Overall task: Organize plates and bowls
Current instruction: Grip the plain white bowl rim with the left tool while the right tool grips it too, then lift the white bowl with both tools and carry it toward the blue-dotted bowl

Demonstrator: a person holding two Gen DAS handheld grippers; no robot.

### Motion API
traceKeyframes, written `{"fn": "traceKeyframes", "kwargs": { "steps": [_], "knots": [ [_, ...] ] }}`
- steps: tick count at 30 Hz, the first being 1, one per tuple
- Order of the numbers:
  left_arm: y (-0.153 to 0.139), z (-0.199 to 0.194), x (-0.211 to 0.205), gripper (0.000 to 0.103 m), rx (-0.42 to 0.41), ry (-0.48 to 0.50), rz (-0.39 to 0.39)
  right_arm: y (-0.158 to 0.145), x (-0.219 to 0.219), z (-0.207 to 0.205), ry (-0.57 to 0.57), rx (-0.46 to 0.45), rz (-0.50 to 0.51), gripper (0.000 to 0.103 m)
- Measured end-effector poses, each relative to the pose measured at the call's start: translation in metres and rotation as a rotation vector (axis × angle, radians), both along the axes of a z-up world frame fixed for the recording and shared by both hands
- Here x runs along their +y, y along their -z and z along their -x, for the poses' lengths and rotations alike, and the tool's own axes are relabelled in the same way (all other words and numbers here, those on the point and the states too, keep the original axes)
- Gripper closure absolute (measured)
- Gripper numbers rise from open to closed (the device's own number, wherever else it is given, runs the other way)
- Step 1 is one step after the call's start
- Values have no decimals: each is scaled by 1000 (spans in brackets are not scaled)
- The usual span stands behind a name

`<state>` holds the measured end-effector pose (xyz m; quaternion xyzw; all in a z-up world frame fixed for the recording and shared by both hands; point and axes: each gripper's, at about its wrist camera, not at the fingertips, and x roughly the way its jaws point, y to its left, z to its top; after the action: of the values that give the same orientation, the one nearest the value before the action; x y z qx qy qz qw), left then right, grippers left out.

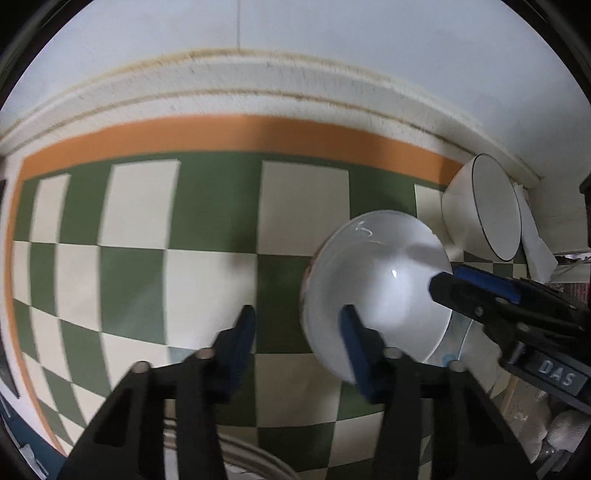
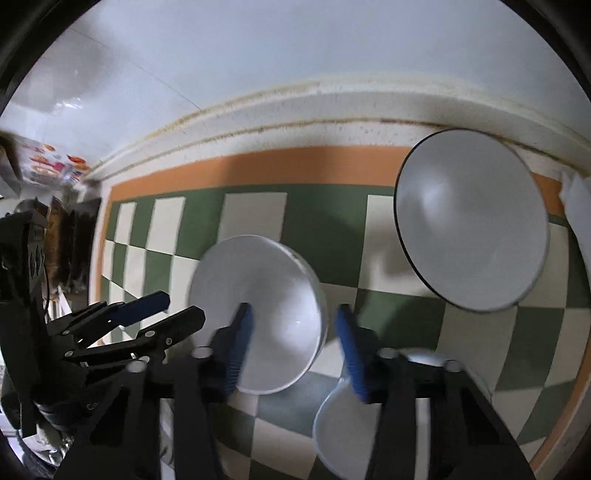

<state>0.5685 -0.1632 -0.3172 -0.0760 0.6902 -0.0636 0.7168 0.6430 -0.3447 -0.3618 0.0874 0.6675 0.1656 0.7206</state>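
- Jaws of left gripper (image 1: pixel 297 321) and right gripper (image 2: pixel 293 317) part-open, straddling opposite rims of white bowl (image 1: pixel 376 280) on checkered counter cloth (image 1: pixel 303 206); nothing pinched.
- Risk of tipping onto plate (image 2: pixel 332 424) just beside, from uneven closing.
- Farther back, dark-rimmed bowl (image 2: pixel 469 221): possible clip on lift.

The white bowl (image 1: pixel 376 291) looks like glazed ceramic, smooth and glossy, with a small bright glint inside. The dark-rimmed bowl (image 2: pixel 469 221) far right has a softer, satin sheen. The checked green-and-cream cloth (image 1: pixel 147 258) on the desk looks matt and flat, with an orange border. The left tongs (image 1: pixel 299 347) and right tongs (image 2: pixel 295 343) are matt black plastic with blue, ribbed-looking pads (image 2: pixel 351 354). The wall (image 1: pixel 332 29) is smooth, faintly glossy tile.
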Motion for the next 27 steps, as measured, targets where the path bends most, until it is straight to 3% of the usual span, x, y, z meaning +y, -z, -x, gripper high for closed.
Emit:
{"fn": "traceKeyframes", "kwargs": {
  "steps": [2, 5, 11, 18, 27],
  "knots": [
    [10, -2, -2, 71, 22, -2, 13, 10, 3, -4, -9, 16, 35, 78],
    [24, -3, -5, 83, 55, 1, 45, 21, 5, -7, -18, 35, 59, 90],
    [23, 2, -7, 84, 45, -12, 52, 24, 7, -5, -5, 50, 42, 93],
    [-27, 24, -6, 84, -26, 12, 25, -15, 6, 19, 1, 17, 5, 93],
    [-92, 80, -25, 84, -127, 123, 11, -79, -28, 101, 77, -43, -54, 93]
  ]
}}
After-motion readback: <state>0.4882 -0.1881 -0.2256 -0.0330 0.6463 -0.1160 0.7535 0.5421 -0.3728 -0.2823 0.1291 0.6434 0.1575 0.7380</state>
